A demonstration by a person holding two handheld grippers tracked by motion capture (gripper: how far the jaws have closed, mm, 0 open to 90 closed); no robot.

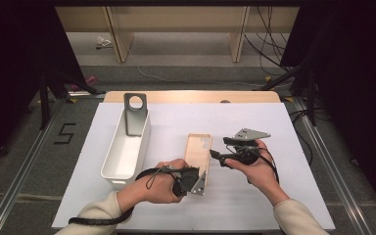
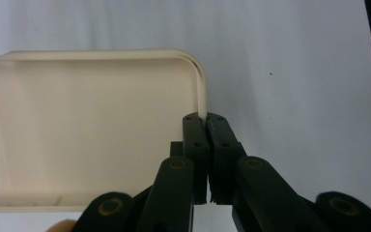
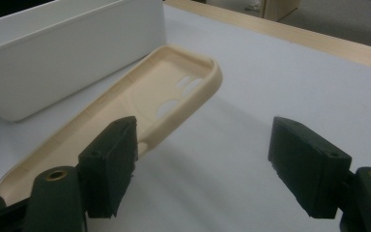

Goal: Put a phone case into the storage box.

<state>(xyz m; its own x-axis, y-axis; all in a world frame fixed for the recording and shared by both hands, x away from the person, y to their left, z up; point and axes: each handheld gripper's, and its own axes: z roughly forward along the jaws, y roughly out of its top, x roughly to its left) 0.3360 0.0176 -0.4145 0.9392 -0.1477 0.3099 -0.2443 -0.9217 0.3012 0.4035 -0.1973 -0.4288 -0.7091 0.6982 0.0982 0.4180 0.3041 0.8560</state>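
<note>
High view first: we see a cream phone case (image 1: 198, 149) lying open side up on the white bench (image 1: 274, 205), just right of a long white bin (image 1: 108, 164). Our left gripper (image 1: 199, 183) pinches the case's near rim — in the left gripper view the jaws are pressed together on the thin wall at the rounded corner (image 2: 200, 82), one pad inside, one outside. We judge this hold is there to pin the case down or lift it by its edge, since the wall is the only part thin enough to nip.

Our right gripper (image 1: 214, 155) hangs beside the case's right edge with its jaws spread and nothing between them; in the right gripper view one pad (image 3: 110, 159) sits just in front of the case's side, the other well clear over bare bench. It looks ready to take the opposite edge.

Inside the bin, a grey metal bracket (image 1: 136, 115) with a round hole leans upright against the far end — the rest of the bin looks empty. The case itself holds nothing.
</note>
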